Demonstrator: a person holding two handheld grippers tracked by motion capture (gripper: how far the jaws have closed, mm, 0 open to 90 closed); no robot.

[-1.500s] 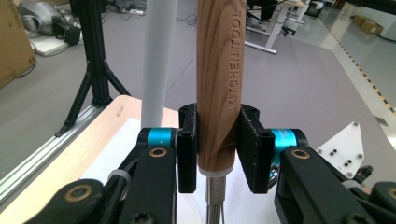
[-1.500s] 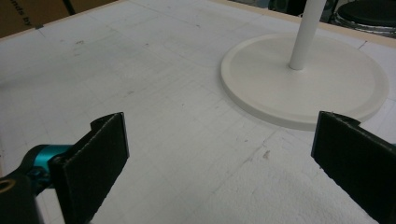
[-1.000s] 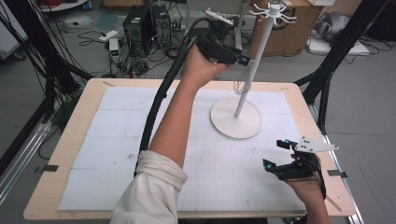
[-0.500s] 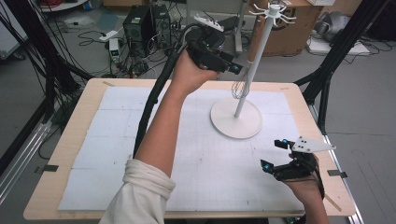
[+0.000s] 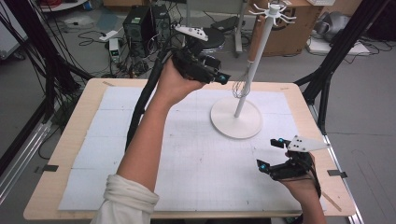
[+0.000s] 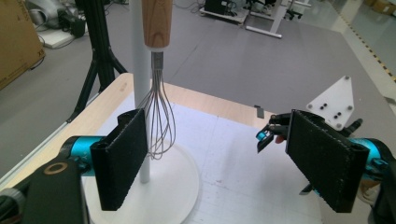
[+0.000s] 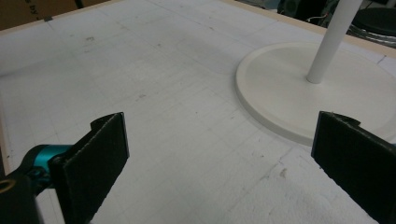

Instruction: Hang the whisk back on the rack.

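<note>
Both grippers open-jawed near whisk (image 5: 241, 86) stand (image 5: 236, 122)

table (image 5: 84, 140): wooden edge | cover: white gridded mat (image 5: 187, 154) | on mat: 1 white stand base (image 5: 236, 119)

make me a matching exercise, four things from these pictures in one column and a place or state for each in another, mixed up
Things:
1. wire whisk with wooden handle
2. round white base of the stand
3. left gripper
4. right gripper

Places or states:
A. flat on the white table mat
B. low over the table's near right corner, jaws open
C. hanging on the white stand beside its pole
D. raised beside the whisk, jaws apart with nothing between them

Pairs: 1-C, 2-A, 3-D, 4-B
</note>
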